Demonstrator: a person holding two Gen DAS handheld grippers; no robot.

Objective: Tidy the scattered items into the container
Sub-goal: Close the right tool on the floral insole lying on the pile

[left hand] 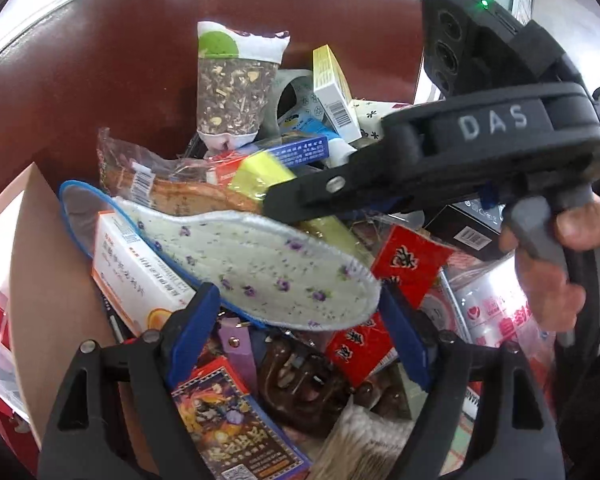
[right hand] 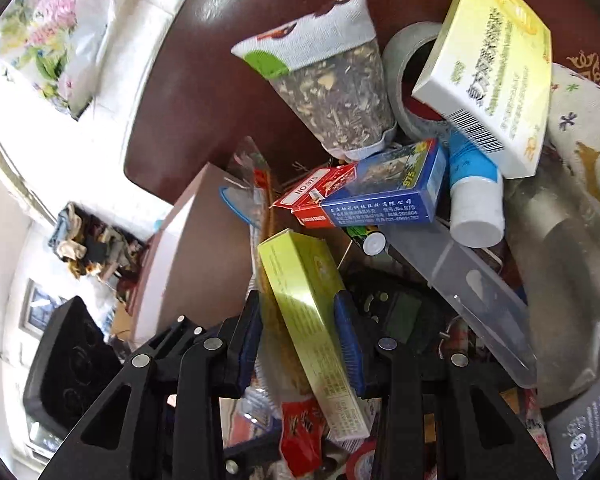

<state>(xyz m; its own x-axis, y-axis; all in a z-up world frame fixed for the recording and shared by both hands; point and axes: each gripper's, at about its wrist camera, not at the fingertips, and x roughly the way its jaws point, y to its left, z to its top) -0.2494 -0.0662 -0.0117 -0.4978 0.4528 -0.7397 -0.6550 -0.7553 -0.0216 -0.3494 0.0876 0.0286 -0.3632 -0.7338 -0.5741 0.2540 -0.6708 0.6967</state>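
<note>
In the left wrist view a floral insole (left hand: 260, 264) lies across the heap inside the cardboard box (left hand: 48, 280). Its rounded end rests between the blue pads (left hand: 196, 320) of my left gripper (left hand: 300, 332), which stands open around it. My right gripper (right hand: 300, 340) is shut on a long yellow-green box (right hand: 312, 312), tilted over the pile. The left wrist view shows that same right gripper (left hand: 284, 204) reaching in from the right with the yellow-green box (left hand: 260, 172) at its tips. A person's hand (left hand: 560, 260) squeezes its handle.
On the dark red table (right hand: 204, 92) lean a herb sachet (right hand: 336, 92), a tape roll (right hand: 412, 64), a white-and-yellow medicine box (right hand: 488, 72), a blue-red card box (right hand: 372, 188) and a blue tube (right hand: 472, 200). The box wall (right hand: 196, 248) rises at left.
</note>
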